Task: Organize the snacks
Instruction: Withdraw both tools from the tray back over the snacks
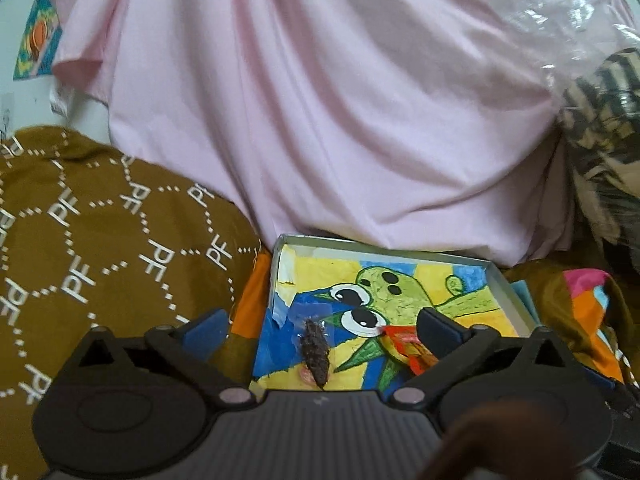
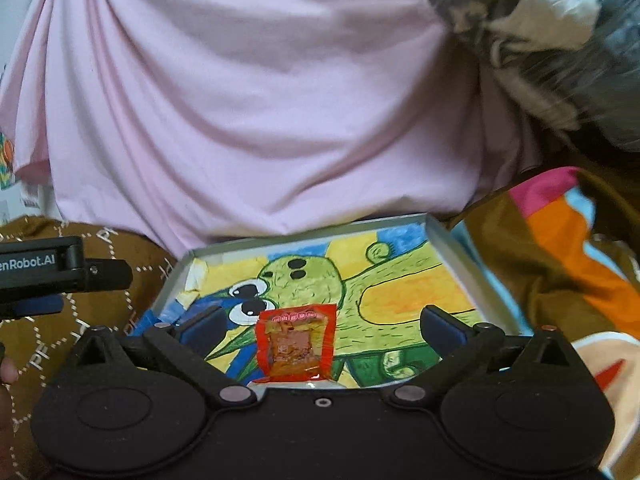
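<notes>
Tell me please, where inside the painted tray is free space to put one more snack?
The tray is bare on its far and right part, between the red packet and the right wall. The near left side is crowded: the dark snack lies there beside the red packet, with the open left gripper and right gripper over them.

Soft, even indoor light; fisheye-bent edges, perhaps slightly blurred.

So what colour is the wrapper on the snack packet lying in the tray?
Red-orange, with a clear window; the snack packet shows best in the right wrist view.
</notes>
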